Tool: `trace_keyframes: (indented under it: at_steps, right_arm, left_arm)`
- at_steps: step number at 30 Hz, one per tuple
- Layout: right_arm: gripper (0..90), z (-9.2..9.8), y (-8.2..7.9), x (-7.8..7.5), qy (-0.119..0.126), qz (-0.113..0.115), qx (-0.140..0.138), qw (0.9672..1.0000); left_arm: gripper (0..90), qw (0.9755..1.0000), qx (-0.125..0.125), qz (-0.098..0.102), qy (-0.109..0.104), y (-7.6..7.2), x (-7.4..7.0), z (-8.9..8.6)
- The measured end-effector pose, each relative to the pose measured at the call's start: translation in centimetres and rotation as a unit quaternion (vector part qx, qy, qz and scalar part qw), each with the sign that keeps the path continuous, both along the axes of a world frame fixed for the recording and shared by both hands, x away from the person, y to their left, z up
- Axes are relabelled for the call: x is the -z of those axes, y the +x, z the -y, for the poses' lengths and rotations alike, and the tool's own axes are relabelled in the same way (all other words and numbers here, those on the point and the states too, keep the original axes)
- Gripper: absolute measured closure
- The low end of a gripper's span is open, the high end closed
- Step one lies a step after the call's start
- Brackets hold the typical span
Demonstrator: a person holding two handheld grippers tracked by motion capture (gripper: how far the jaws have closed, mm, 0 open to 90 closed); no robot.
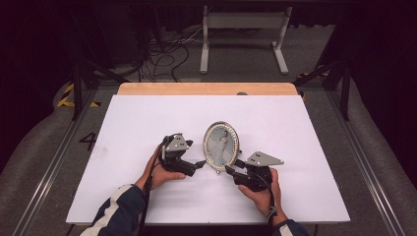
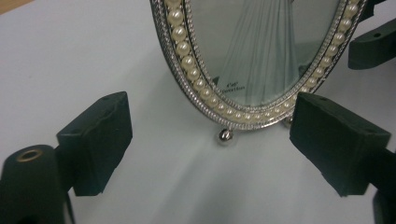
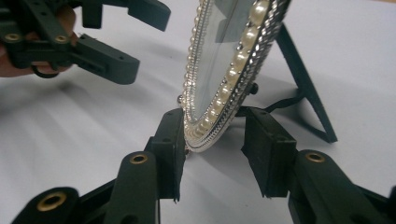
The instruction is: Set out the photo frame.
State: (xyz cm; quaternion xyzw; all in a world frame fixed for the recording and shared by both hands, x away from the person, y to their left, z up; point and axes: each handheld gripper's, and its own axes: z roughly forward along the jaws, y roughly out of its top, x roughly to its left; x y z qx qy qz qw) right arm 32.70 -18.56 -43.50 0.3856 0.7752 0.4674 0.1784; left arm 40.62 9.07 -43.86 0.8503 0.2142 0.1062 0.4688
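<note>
An oval picture frame (image 1: 221, 146) edged with pearl beads stands upright near the middle of the white counter (image 1: 147, 118), propped from behind by a dark easel leg (image 3: 306, 88). Small silver ball feet (image 2: 225, 135) at its lower rim rest on the counter.

The left claw (image 1: 200, 164) sits just to the left of the frame's base, held in the person's left hand (image 1: 157, 172). In the left gripper view its two black jaws stand wide apart, with the frame's lower edge ahead of the gap and neither pad touching it: this claw is open and holds nothing.

The right claw (image 1: 230, 169) comes in from the frame's lower right, held in the right hand (image 1: 263, 191). In the right gripper view (image 3: 212, 140) the beaded rim passes between its jaws. The jaw on the left of that view lies against or just beside the rim, while the other stands clear of it with a visible gap, so the claw is open around the edge rather than clamping it.
</note>
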Motion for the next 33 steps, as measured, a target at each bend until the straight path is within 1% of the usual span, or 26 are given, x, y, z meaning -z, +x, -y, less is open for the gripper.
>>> trace_keyframes:
  at_steps: [1, 3, 5, 6, 7, 8, 9, 10, 11, 12, 13, 14, 15, 17, 18, 19, 20, 22, 23, 24, 25, 26, 27, 30, 31, 33]
  right_arm:
    - [60.3, 0.1, -0.3, -0.1, -0.002, 0.002, 0.008, 1.0]
    - [62.3, 0.3, -0.6, -0.2, 0.002, 0.008, 0.008, 0.9999]
    - [63.3, 0.4, -0.9, -0.3, 0.002, 0.013, 0.016, 0.9998]
    - [64.4, 0.5, -1.2, -0.4, 0.006, 0.016, 0.018, 0.9997]
    - [65.0, 0.6, -1.3, -0.5, 0.005, 0.02, 0.019, 0.9996]
    - [65.5, 0.7, -1.5, -0.6, 0.008, 0.025, 0.02, 0.9995]
    - [66.5, 0.7, -1.8, -0.9, 0.015, 0.034, 0.025, 0.999]
    - [66.5, 0.7, -1.8, -0.9, 0.015, 0.034, 0.025, 0.999]
    - [66.5, 0.7, -1.9, -1.0, 0.019, 0.044, 0.031, 0.9983]
    - [66.5, 0.7, -1.9, -1.0, 0.019, 0.044, 0.031, 0.9983]
    - [66.8, 0.7, -1.9, -1.1, 0.02, 0.052, 0.034, 0.9979]
    - [67.0, 0.7, -2.0, -1.2, 0.022, 0.055, 0.038, 0.9975]
    - [68.4, 0.7, -2.0, -1.3, 0.03, 0.061, 0.042, 0.9968]
    - [69.0, 0.7, -1.9, -1.4, 0.031, 0.064, 0.045, 0.9964]
    - [69.8, 0.6, -1.8, -1.5, 0.036, 0.065, 0.05, 0.9959]
    - [70.9, 0.6, -1.7, -1.5, 0.044, 0.064, 0.05, 0.9957]
    - [71.5, 0.5, -1.6, -1.4, 0.047, 0.062, 0.049, 0.9957]
    - [75.5, 0.5, -1.3, -1.2, 0.056, 0.059, 0.049, 0.9955]
    - [75.5, 0.5, -1.3, -1.2, 0.056, 0.059, 0.049, 0.9955]
    - [78.0, 0.6, -1.1, -1.2, 0.056, 0.054, 0.052, 0.9955]
    - [78.5, 0.7, -1.0, -1.1, 0.065, 0.05, 0.05, 0.9954]
    - [78.5, 0.7, -1.0, -1.1, 0.065, 0.05, 0.05, 0.9954]
    - [78.6, 0.6, -1.0, -1.2, 0.059, 0.052, 0.052, 0.9956]
    - [79.6, 0.6, -0.9, -1.2, 0.059, 0.051, 0.054, 0.9955]
    - [79.4, 0.7, -0.9, -1.3, 0.056, 0.05, 0.054, 0.9957]
    - [79.3, 0.8, -0.7, -1.3, 0.058, 0.046, 0.055, 0.9957]
  left_arm:
    - [15.8, 1.0, 0.0, -0.001, -0.001, 0.2, 0.0, 0.2]
    - [16.4, 0.9999, 0.003, -0.004, -0.01, 0.6, -0.1, 0.5]
    - [16.9, 0.9998, 0.005, -0.009, -0.019, 1.2, -0.1, 0.9]
    - [17.2, 0.9997, 0.007, -0.009, -0.023, 1.3, -0.2, 1.0]
    - [18.3, 0.9995, 0.007, -0.01, -0.028, 1.4, -0.1, 1.2]
    - [19.7, 0.9995, 0.01, -0.012, -0.027, 1.6, -0.1, 1.4]
    - [20.6, 0.9995, 0.012, -0.013, -0.026, 1.7, -0.1, 1.5]
    - [20.6, 0.9993, 0.016, -0.017, -0.03, 1.8, -0.1, 1.7]
    - [22.4, 0.9992, 0.022, -0.018, -0.028, 1.8, 0.0, 2.0]
    - [23.3, 0.9992, 0.022, -0.018, -0.028, 1.8, 0.0, 2.0]
    - [23.3, 0.9991, 0.024, -0.022, -0.027, 1.8, 0.0, 2.2]
    - [24.4, 0.9995, 0.023, -0.018, -0.015, 1.7, 0.0, 2.4]
    - [26.1, 0.9996, 0.026, -0.007, 0.005, 1.5, 0.0, 2.8]
    - [24.9, 0.9996, 0.027, -0.005, 0.007, 1.5, 0.0, 3.0]
    - [24.9, 0.9996, 0.027, -0.004, 0.007, 1.5, -0.1, 3.0]
    - [26.0, 0.9996, 0.027, -0.008, 0.0, 1.5, -0.1, 2.9]
    - [27.0, 0.9996, 0.026, -0.01, 0.001, 1.5, -0.1, 2.9]
    - [27.2, 0.9996, 0.026, -0.011, 0.008, 1.7, 0.0, 2.9]
    - [28.2, 0.9996, 0.026, -0.011, 0.008, 1.7, 0.0, 2.9]
    - [28.2, 0.9995, 0.026, -0.01, 0.012, 1.7, 0.0, 2.9]
    - [31.4, 0.9997, 0.019, -0.014, 0.011, 1.7, 0.0, 2.9]
    - [31.4, 0.9997, 0.019, -0.014, 0.011, 1.7, 0.0, 2.9]
    - [31.5, 0.9996, 0.018, -0.016, 0.012, 1.7, 0.0, 2.9]
    - [32.8, 0.9996, 0.016, -0.018, 0.016, 1.5, -0.1, 2.7]
    - [32.9, 0.9996, 0.014, -0.022, 0.014, 1.4, -0.1, 2.7]
    - [32.4, 0.9995, 0.009, -0.024, 0.018, 1.2, -0.2, 2.7]
